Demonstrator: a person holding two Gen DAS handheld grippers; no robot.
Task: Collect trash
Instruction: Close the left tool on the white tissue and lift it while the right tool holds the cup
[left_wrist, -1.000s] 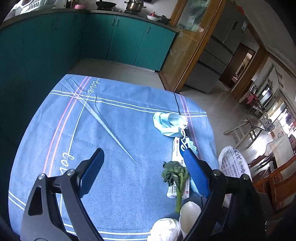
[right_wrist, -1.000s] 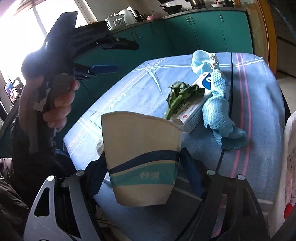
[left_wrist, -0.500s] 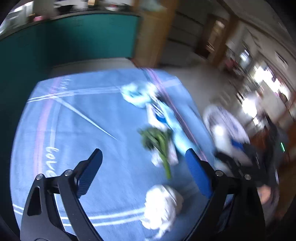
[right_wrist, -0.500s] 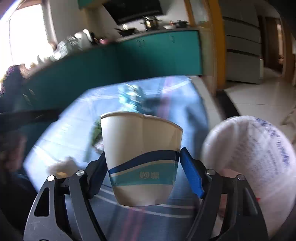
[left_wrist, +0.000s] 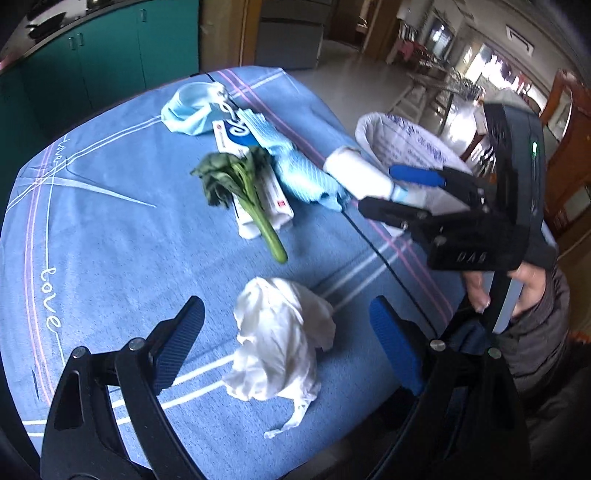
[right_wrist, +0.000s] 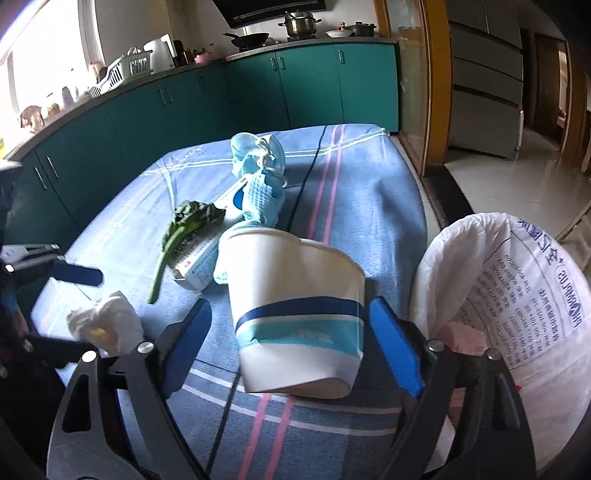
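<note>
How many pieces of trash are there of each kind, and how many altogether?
Paper cup: 1
Crumpled white tissue: 1
Green vegetable stalk: 1
Toothpaste box: 1
Blue cloth: 1
Blue face mask: 1
Total: 6

Blue tablecloth (left_wrist: 110, 229), pink and white stripes, "love" in white script near left edge. Teal cabinets (right_wrist: 192, 107) run along far wall behind table. On counter: wok (right_wrist: 251, 38), steel pot (right_wrist: 298, 23), white bowl (right_wrist: 339, 33), dark lidded pot (right_wrist: 360, 27), white kettle (right_wrist: 159, 51), dish rack (right_wrist: 123, 72). Grey fridge (right_wrist: 484, 77) far right, past wooden door frame (right_wrist: 430, 85). Wooden chairs (left_wrist: 417, 92) on far floor.
</note>
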